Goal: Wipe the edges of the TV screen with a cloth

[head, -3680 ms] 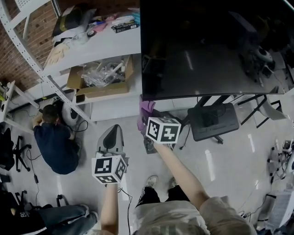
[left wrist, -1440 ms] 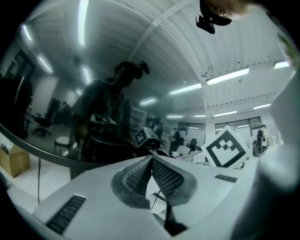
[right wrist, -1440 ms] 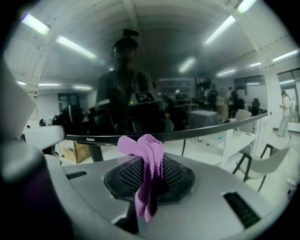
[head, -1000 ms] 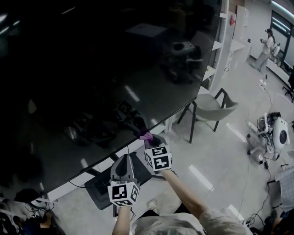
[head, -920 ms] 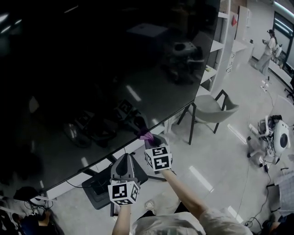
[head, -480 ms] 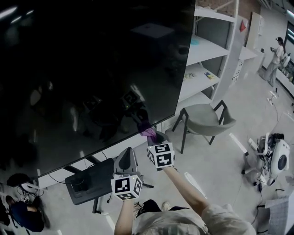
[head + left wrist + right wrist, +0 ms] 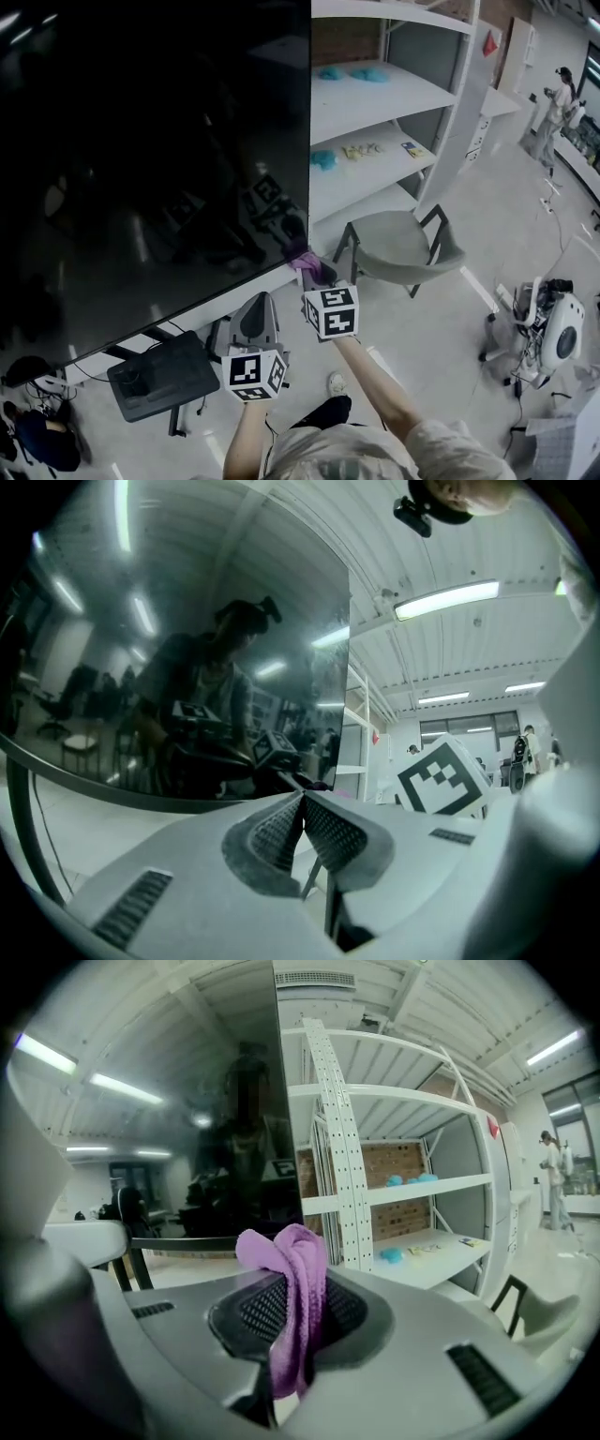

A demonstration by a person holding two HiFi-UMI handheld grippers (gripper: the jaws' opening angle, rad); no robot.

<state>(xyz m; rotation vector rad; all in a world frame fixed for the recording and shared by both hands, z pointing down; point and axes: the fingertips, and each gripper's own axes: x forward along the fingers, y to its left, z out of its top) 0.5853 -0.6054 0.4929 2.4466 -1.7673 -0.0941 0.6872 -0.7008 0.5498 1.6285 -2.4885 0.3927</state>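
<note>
purple fuzzy cloth (image 7: 286, 1252) bunched in right claw (image 7: 292, 1307)

TV screen (image 7: 150, 169) blocks the left — shelves (image 7: 398, 101), chair (image 7: 398, 248) seemingly just beyond.

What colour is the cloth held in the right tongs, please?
Purple; the cloth shows best in the right gripper view.

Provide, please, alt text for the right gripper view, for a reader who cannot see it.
The right tongs are shut on a purple cloth, held beside the right edge of a dark TV screen. Behind, to the right, stands white shelving holding small blue items.
</note>
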